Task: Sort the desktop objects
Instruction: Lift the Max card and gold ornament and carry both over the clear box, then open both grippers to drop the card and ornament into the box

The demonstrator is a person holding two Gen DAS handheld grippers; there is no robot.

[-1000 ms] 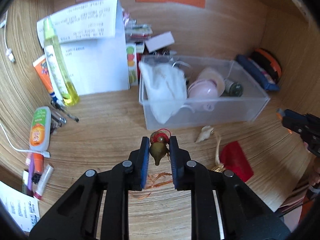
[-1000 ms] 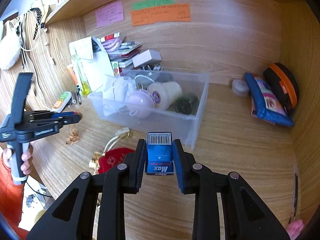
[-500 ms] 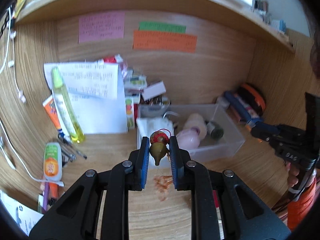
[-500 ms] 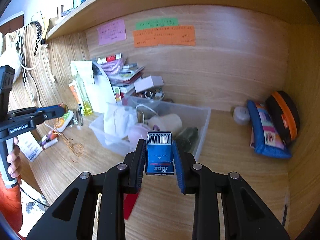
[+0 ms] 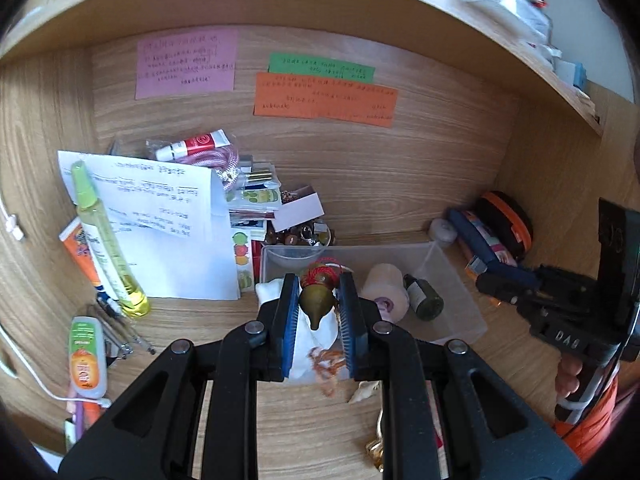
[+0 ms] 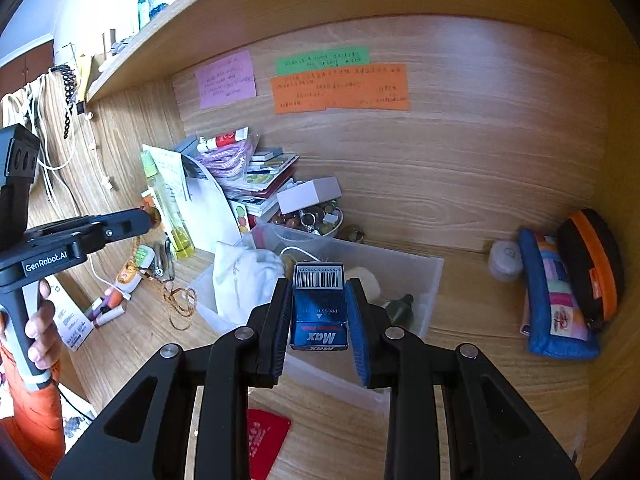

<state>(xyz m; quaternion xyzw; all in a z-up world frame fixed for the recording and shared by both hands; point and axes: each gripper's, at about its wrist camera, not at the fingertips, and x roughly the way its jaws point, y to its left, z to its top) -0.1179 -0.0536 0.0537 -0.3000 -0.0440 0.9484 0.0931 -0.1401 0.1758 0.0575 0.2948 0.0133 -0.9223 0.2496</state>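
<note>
My left gripper (image 5: 318, 312) is shut on a small brass gourd charm (image 5: 316, 300) with red thread and a trailing orange tassel (image 5: 326, 364), held above the near left end of the clear plastic bin (image 5: 460, 280). My right gripper (image 6: 319, 312) is shut on a blue Max staple box (image 6: 319, 316), held above the bin's (image 6: 434, 276) near side. The bin holds a white cloth (image 6: 244, 276), a tape roll (image 5: 384, 284) and a dark small bottle (image 5: 426, 300). The left gripper also shows at the left of the right wrist view (image 6: 150, 216).
Papers, a yellow spray bottle (image 5: 108, 248) and tubes stand left of the bin. A stack of booklets and a bowl of beads (image 6: 312, 218) sit behind it. Pouches (image 6: 560, 300) lean at the right wall. A red packet (image 6: 266, 440) and a shell (image 5: 366, 390) lie near the front.
Both grippers have risen and tilted up, keeping their loads. The charm has moved from above the desk in front of the bin to above the bin's near left end.
</note>
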